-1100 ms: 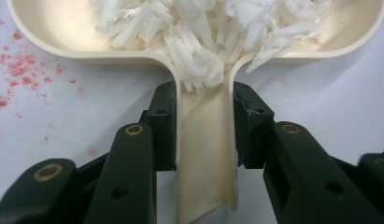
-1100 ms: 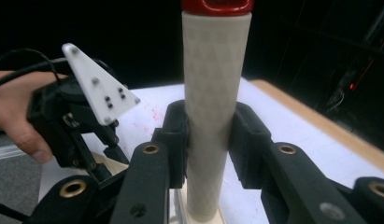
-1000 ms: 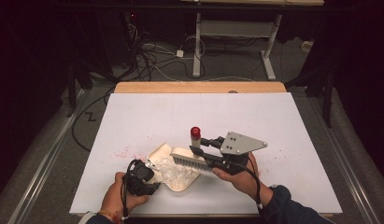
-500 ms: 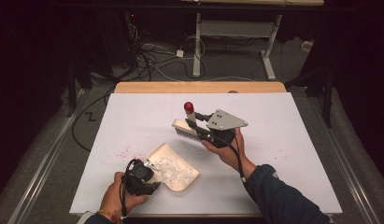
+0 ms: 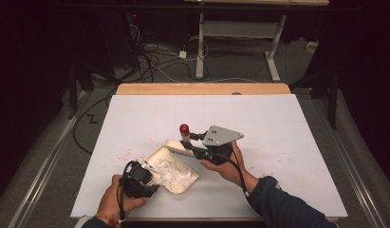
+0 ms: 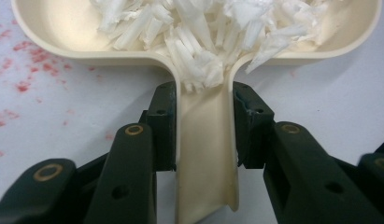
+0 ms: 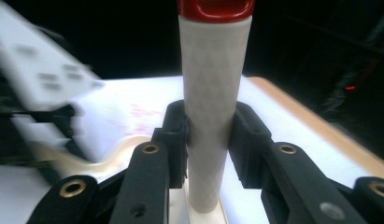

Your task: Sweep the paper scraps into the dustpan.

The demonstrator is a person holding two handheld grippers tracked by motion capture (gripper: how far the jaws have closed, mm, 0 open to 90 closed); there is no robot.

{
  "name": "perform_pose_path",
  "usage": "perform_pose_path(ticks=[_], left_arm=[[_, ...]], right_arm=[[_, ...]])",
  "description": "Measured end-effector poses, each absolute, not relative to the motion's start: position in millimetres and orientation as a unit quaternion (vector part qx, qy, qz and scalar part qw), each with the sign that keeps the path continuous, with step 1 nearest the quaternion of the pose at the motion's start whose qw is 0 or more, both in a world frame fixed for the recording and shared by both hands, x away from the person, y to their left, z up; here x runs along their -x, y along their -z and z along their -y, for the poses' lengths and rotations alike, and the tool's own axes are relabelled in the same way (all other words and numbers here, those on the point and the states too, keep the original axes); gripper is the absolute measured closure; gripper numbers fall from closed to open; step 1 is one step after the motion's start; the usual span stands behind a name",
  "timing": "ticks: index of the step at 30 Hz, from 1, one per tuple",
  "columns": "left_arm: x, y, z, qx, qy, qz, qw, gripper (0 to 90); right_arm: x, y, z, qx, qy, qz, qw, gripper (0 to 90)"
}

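- The cream plastic dustpan (image 5: 176, 173), heaped with white paper shreds (image 5: 171, 170), is held flat on the white counter (image 5: 287, 133) by its handle, clamped in the left claw (image 6: 204, 128).
- The cream brush with a red-capped handle (image 5: 184, 135) is gripped in the right claw (image 7: 209, 135), bristles at the pan's far rim, handle upright.
- Compared with half a second ago, the brush has been brought back toward the pan.

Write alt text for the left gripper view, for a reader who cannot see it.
The left gripper is shut on the handle of a cream dustpan holding white paper shreds. It rests on a white table with red specks.
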State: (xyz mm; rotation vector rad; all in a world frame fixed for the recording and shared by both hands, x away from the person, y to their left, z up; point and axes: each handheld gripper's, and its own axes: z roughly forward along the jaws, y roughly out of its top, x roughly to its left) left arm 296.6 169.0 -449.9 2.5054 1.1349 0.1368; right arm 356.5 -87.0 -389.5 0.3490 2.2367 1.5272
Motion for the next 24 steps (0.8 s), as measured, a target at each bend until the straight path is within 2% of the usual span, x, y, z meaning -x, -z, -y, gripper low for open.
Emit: perform_pose_path(ticks=[6,11,17,24], left_arm=[[-297,450,-169,-0.892,-0.049,-0.407,0.192,62.6],[-298,451,-170,-0.891,-0.049,-0.409,0.192,62.6],[-298,452,-171,-0.891,-0.048,-0.408,0.192,62.6],[-297,453,-170,-0.891,-0.049,-0.409,0.189,62.6]], right_arm=[[-331,378,93,-0.103,-0.571,-0.797,0.167,70.7],[-323,366,99,-0.095,-0.585,-0.788,0.17,70.7],[-324,352,116,-0.105,-0.589,-0.774,0.208,70.6],[-328,362,140,-0.14,-0.565,-0.779,0.234,70.6]])
